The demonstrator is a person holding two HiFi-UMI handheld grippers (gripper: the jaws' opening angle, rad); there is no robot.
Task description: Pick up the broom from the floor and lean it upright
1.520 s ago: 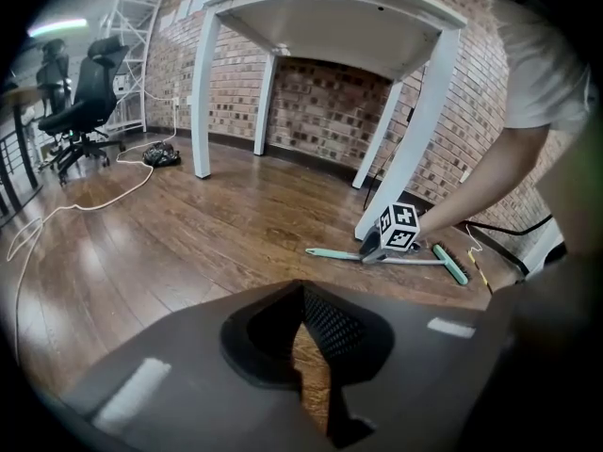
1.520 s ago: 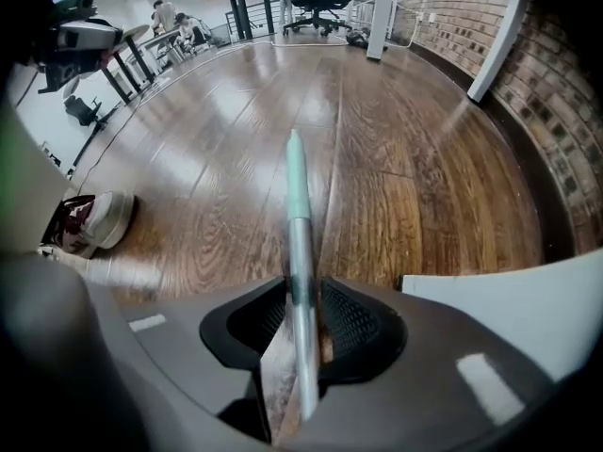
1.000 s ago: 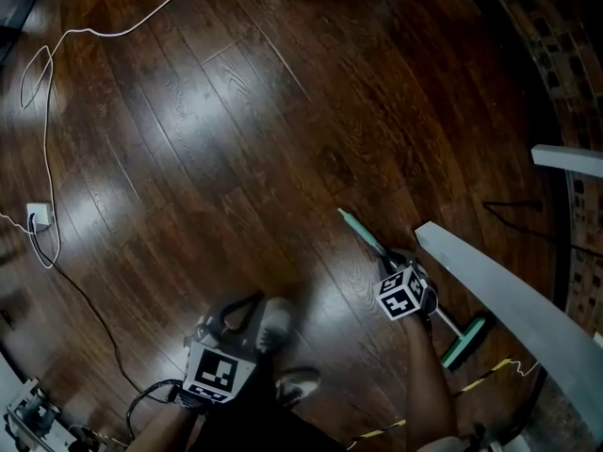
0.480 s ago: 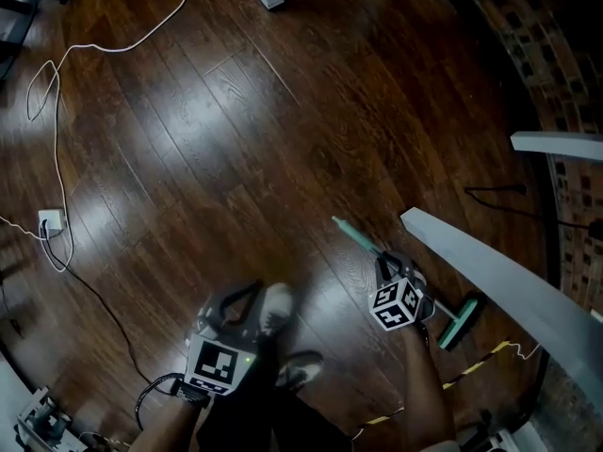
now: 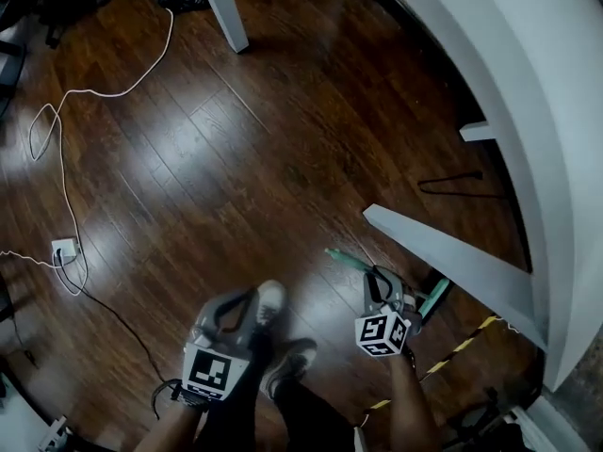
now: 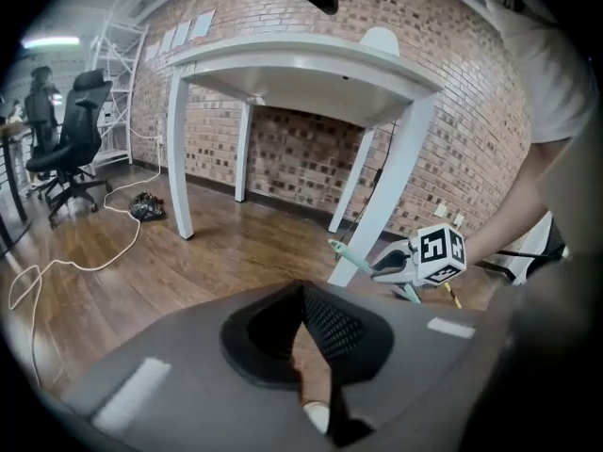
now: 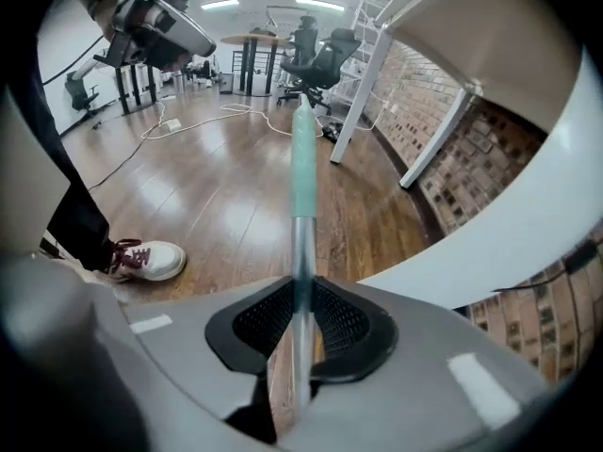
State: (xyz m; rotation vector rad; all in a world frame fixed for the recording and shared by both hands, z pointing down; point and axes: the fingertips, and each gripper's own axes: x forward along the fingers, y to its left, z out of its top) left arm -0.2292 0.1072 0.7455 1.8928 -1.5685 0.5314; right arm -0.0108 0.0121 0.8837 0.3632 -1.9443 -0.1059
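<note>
So right up close, the person's left tongs (image 6: 303,292) are clenched on nothing at all. You can just see a bit of floor (image 5: 236,158) and a white sneaker (image 5: 271,301) past them. They're hanging over the person's feet.

The right tongs (image 7: 301,295) are the busy ones, clamped on the broom (image 5: 347,259) partway along its metal handle. The pole runs straight out between the pads. The teal grip end pokes up and away from the person, and the teal brush end (image 5: 433,298) hangs back down on the other side, just beside a slanted white leg (image 5: 443,252). Honestly can't tell if the brush end is touching the wood or not.

A yellow-and-black cord (image 5: 452,351) lies on the floor near that leg.

Further out it's all dark wood planks, with a white cable (image 5: 57,149) looping over to a little white plug box (image 5: 64,250) on the left. The white tabletop (image 5: 528,83) fills the right side. Beyond it there's a brick wall (image 6: 311,158), and a black office chair (image 6: 71,149) stands way off.
</note>
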